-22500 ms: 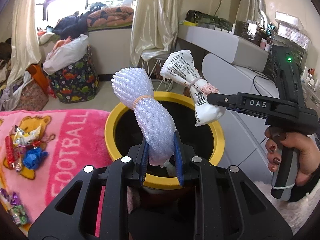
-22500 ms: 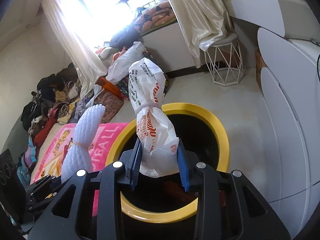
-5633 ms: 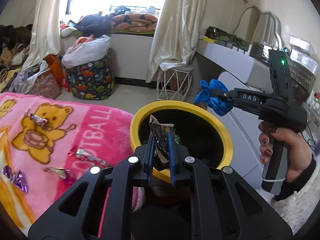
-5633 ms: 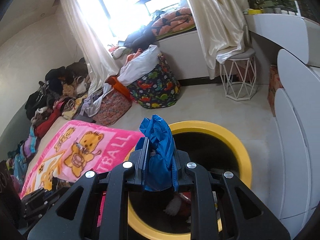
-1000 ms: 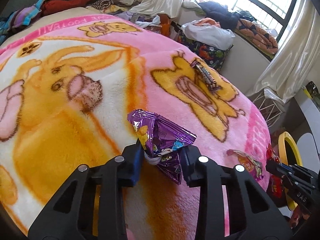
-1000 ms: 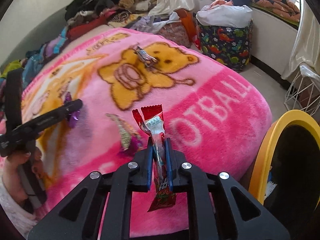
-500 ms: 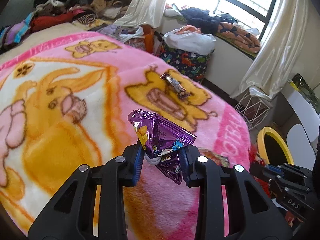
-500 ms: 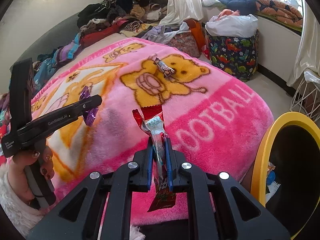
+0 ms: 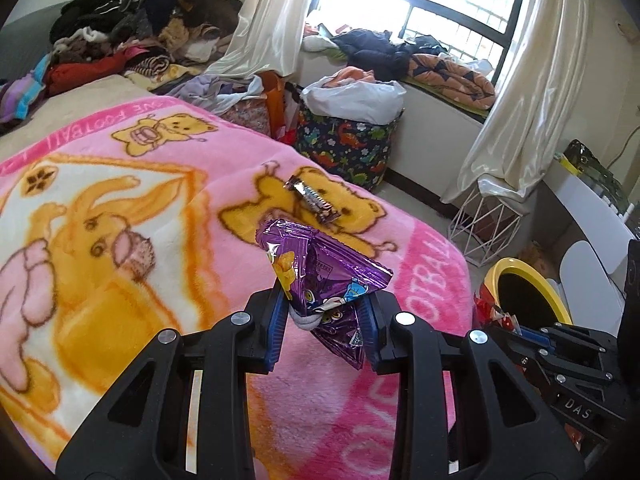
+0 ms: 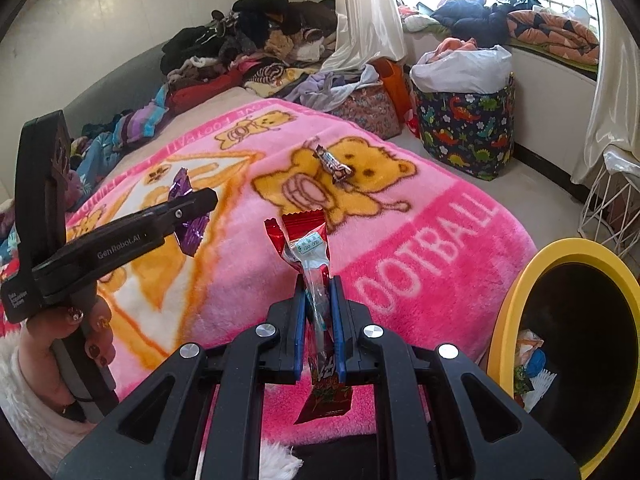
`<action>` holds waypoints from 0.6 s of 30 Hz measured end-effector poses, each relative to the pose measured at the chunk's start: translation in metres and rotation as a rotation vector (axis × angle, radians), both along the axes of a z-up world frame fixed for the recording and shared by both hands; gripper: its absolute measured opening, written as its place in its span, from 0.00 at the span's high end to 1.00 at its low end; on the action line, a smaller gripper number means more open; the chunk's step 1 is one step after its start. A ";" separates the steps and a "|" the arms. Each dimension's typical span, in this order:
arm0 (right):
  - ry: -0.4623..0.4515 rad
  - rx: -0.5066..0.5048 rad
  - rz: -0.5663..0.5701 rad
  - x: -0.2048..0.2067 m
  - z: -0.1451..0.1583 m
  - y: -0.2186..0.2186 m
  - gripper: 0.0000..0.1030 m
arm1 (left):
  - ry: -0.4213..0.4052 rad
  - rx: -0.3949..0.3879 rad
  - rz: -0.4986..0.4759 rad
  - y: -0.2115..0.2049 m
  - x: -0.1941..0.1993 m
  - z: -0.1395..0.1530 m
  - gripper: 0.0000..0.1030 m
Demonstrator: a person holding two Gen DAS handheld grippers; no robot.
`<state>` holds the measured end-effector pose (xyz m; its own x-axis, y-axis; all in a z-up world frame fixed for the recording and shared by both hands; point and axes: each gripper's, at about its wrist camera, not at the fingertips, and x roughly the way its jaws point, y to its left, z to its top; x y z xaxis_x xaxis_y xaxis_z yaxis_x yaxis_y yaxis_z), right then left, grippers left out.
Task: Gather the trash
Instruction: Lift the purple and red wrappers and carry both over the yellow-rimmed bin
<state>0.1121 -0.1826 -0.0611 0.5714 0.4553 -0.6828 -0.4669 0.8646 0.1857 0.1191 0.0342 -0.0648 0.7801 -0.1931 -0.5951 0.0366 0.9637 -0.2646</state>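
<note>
One brown wrapper (image 9: 313,199) on pink blanket (image 9: 160,240); yellow bin (image 10: 516,304) beside.

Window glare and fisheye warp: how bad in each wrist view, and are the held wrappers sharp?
Left wrist view: window blown out white, edges bowed, purple wrapper crisp. Right wrist view: milder glare top right, yellow bin rim stretched at the edge, red wrapper sharp.

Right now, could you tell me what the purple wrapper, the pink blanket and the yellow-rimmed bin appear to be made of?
Purple wrapper: probably metallised plastic film; glossy, sharply creased, catching light.
Pink blanket: soft plush fleece; fuzzy matte pile blurs the printed bears.
Yellow-rimmed bin: likely moulded plastic; smooth, evenly coloured rim with a dark inside, though the pictures leave that open.
</note>
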 end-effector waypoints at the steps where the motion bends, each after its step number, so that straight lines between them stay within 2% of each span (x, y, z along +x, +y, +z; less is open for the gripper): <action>1: -0.004 0.004 -0.002 -0.001 0.002 -0.001 0.89 | -0.003 0.001 -0.005 -0.002 0.000 0.001 0.76; 18: -0.037 0.052 -0.071 -0.003 0.020 -0.033 0.89 | -0.038 0.012 -0.081 -0.030 -0.005 0.015 0.76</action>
<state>0.1092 -0.2155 -0.0411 0.6274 0.4472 -0.6375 -0.4125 0.8852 0.2150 0.1136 0.0041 -0.0498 0.7841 -0.2494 -0.5684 0.1245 0.9603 -0.2495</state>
